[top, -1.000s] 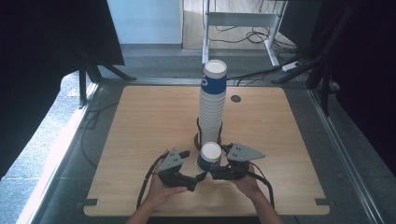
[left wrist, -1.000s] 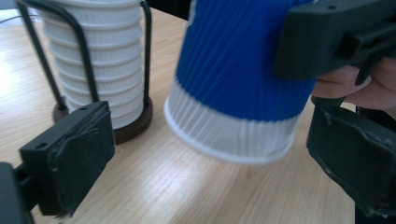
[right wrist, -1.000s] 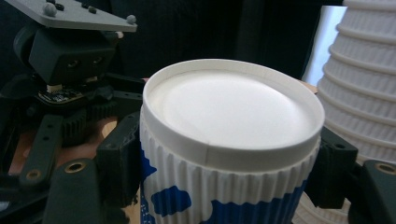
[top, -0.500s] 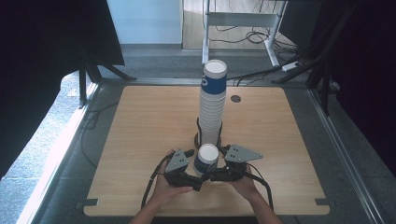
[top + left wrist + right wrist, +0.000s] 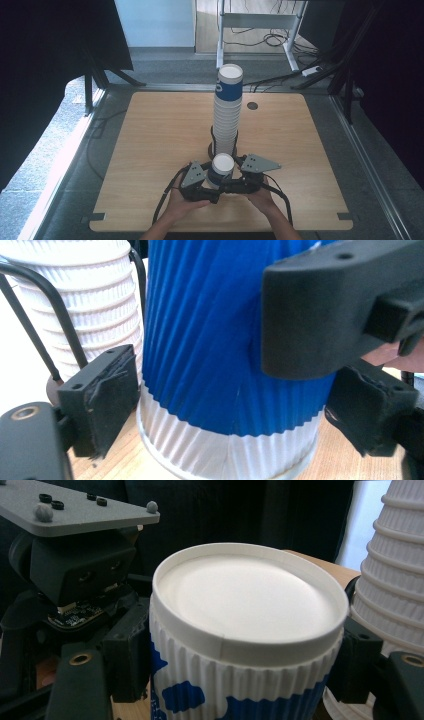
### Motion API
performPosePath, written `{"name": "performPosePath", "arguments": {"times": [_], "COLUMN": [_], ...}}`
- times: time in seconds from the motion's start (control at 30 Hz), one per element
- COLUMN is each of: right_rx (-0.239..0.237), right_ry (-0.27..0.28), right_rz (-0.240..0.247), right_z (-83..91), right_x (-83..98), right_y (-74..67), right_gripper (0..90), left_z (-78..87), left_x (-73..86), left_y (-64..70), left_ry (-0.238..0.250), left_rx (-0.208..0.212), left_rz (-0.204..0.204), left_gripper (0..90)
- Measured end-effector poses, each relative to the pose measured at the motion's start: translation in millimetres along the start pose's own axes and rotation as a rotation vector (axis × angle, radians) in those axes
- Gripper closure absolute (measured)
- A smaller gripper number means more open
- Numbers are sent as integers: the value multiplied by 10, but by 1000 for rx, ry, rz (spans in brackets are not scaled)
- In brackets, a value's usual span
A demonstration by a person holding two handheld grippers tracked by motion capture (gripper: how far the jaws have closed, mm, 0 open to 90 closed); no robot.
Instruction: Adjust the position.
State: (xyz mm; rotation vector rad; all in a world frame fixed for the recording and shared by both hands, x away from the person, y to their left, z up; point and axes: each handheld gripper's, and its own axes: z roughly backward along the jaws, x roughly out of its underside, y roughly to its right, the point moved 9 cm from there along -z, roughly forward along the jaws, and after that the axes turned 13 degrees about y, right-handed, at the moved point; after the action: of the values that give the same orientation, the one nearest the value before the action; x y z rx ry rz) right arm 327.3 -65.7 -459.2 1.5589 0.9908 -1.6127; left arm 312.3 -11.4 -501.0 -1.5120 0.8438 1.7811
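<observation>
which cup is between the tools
The lone cup at the near edge, upside down and apart from the tall stack behind it. Both tools, left and right, close around it.

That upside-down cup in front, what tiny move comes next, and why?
Probably pull the cup apart, lifting its upper part. Both the right hand-held gripper and the left hand-held gripper, whose jaws have just been closing, grip it beside the tall stack.
</observation>
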Motion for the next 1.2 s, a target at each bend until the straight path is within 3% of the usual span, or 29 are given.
{"name": "performPosePath", "arguments": {"times": [0.43, 0.77, 1.2], "right_rx": [-7, -13, -40], "right_ry": [4, -4, -22], "right_rz": [-9, -25, -91], "right_z": [-9, -1, 1], "right_x": [-1, 4, 13], "right_y": [-28, -13, -6], "right_gripper": [271, 259, 193], "left_z": [-31, -16, 24], "left_x": [30, 32, 26], "left_y": [26, 29, 0], "left_ry": [-7, -2, 2], "left_rx": [-12, -19, -8], "left_rz": [-6, -33, -39], "left_gripper": [156, 189, 199]}}
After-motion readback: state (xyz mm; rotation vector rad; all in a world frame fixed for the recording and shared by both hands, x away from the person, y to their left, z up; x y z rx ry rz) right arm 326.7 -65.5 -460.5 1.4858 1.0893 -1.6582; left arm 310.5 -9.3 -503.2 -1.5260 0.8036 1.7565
